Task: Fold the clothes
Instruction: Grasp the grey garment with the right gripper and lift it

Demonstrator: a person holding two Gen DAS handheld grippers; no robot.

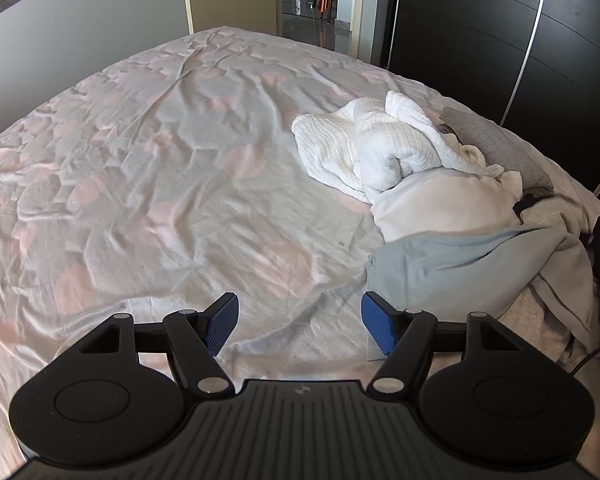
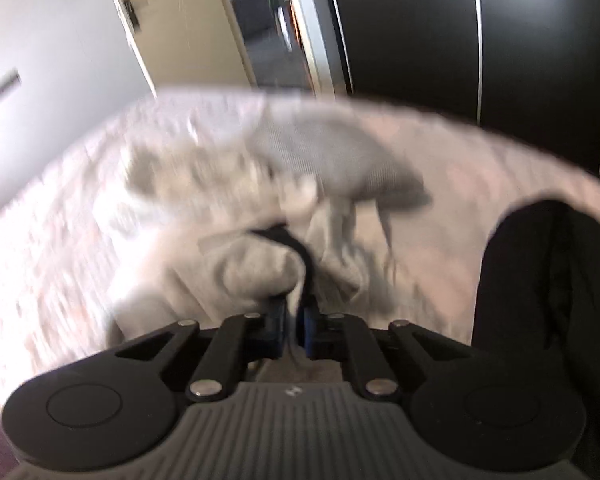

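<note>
right gripper (image 2: pixel 293 330) pinches the pale grey garment (image 2: pixel 260 270) to lift it from the pile; left gripper (image 1: pixel 299 326) hangs wide, empty, ready over the pink-spotted bedsheet (image 1: pixel 160 184).

No words, labels or numbers can be read — neither view shows any legible text.

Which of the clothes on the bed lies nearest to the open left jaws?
The pale blue garment, just beyond the right pad; the white waffle-textured one and the grey one lie farther back.
</note>
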